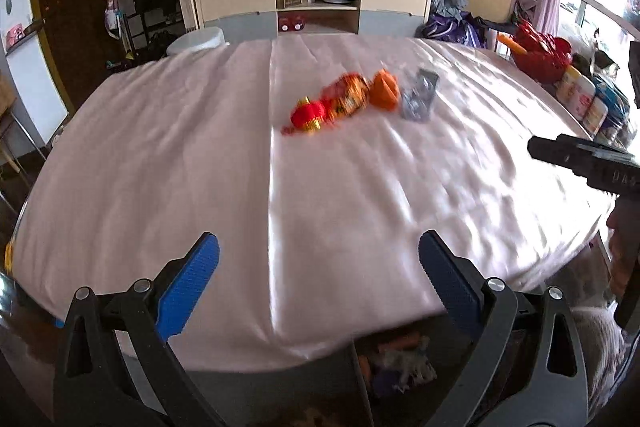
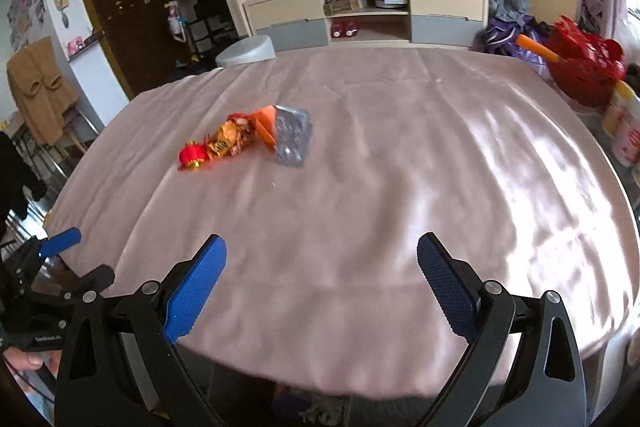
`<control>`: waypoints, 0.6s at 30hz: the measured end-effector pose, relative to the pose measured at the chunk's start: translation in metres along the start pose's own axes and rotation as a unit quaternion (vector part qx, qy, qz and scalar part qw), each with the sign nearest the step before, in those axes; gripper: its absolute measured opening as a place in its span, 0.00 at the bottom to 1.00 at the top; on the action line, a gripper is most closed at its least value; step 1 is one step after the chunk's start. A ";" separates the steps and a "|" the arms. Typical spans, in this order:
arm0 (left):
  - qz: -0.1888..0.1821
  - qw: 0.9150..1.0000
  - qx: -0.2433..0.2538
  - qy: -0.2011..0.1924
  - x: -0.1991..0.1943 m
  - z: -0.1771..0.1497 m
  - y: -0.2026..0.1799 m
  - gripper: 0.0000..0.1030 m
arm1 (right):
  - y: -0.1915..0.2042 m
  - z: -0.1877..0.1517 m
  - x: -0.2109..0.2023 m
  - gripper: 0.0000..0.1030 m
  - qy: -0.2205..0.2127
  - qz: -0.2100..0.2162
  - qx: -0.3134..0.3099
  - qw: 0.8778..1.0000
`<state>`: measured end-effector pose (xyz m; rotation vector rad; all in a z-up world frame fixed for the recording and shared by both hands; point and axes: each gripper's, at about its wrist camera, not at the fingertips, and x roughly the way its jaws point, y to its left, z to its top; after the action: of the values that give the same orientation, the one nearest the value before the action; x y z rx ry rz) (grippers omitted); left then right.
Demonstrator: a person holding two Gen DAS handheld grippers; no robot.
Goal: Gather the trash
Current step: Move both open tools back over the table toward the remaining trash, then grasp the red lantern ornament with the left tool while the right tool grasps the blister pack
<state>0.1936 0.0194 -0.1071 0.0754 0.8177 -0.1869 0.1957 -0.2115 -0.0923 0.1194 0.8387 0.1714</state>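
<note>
A row of trash lies mid-table on the pink cloth: a small red lantern (image 1: 306, 115) (image 2: 193, 155), a crumpled orange-red wrapper (image 1: 347, 95) (image 2: 233, 135), an orange folded piece (image 1: 385, 89) (image 2: 265, 127) and a silver foil pack (image 1: 419, 96) (image 2: 293, 135). My left gripper (image 1: 319, 259) is open and empty above the near table edge. My right gripper (image 2: 321, 259) is open and empty, also near the front edge. Each gripper shows at the side of the other's view, the right one (image 1: 576, 159) and the left one (image 2: 48, 267).
A bin with scraps (image 1: 400, 359) sits below the table's front edge. A red basket (image 2: 584, 63) and cans (image 1: 580, 95) stand at the table's right side. A TV cabinet (image 1: 312, 7) and a grey stool (image 2: 246, 53) are behind the table.
</note>
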 end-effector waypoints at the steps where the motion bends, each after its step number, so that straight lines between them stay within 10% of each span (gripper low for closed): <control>1: 0.000 1.000 0.000 -0.001 0.004 0.006 0.002 0.92 | 0.004 0.006 0.008 0.94 0.001 0.002 -0.001 1.000; 18: -0.020 1.000 0.009 0.022 0.107 0.082 0.019 0.69 | 0.017 0.059 0.093 0.76 0.008 0.010 0.017 1.000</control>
<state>0.3278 0.0124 -0.1301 0.0797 0.8618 -0.2318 0.2992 -0.1788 -0.1185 0.1577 0.8564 0.1764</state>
